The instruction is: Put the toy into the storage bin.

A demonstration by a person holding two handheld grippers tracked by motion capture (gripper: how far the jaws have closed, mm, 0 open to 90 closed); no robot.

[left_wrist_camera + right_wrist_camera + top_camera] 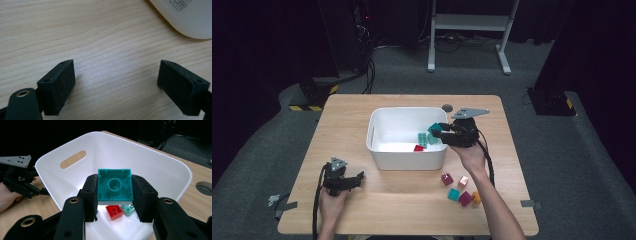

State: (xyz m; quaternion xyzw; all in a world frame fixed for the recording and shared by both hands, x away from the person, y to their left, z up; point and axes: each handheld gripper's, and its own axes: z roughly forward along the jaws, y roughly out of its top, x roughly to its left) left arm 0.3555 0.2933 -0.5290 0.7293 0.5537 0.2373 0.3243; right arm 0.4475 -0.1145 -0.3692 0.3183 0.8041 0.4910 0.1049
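My right gripper [438,132] hangs over the right side of the white bin [384,158], shut on a teal brick [114,185] whose hollow underside faces the camera. Both pads [90,195] press on its sides. On the bin floor below lie a red brick [114,211] and a pale green brick [127,209]; the high view shows the red brick [418,148] beside a teal one [422,140]. My left gripper [356,178] rests low over the table at the front left, open, with bare wood between its jaws [112,85].
Several loose bricks lie on the table at the front right: magenta [446,178], pink [463,181], teal [453,194], a second magenta [465,198], orange [476,197]. A round grommet [447,107] sits behind the bin. The bin's corner [190,17] is close to the left gripper.
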